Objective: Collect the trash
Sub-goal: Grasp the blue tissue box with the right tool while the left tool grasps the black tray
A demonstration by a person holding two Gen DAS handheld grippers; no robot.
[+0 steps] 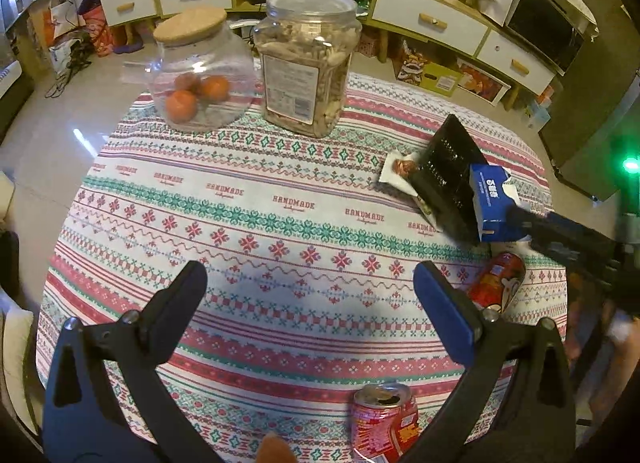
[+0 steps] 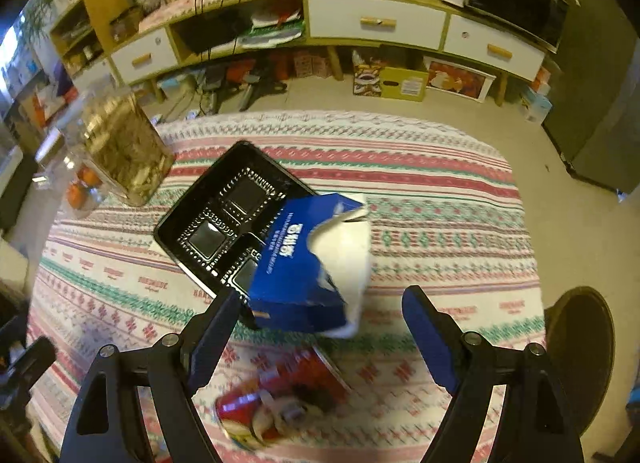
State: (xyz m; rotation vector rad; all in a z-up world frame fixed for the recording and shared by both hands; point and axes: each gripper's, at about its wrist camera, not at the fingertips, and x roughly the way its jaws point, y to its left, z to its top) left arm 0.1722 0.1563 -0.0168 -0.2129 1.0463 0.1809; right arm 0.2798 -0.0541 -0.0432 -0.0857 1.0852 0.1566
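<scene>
Beyond my released left tongs (image 1: 310, 303), a cork-lidded jar (image 1: 200, 75) holds oranges and a square jar (image 1: 308, 63) holds nuts. My right tongs (image 2: 320, 327), also released, hover over the torn blue box (image 2: 308, 263), its long axis pointing away toward the upper left, leaning on a tilted black tray (image 2: 224, 219); a red can (image 2: 280, 399) lies sideways beneath on the surface (image 1: 280, 199).

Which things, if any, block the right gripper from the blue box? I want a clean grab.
Nothing visible does: the right gripper is open, with the blue box just ahead of its fingers, leaning on the black tray.
</scene>
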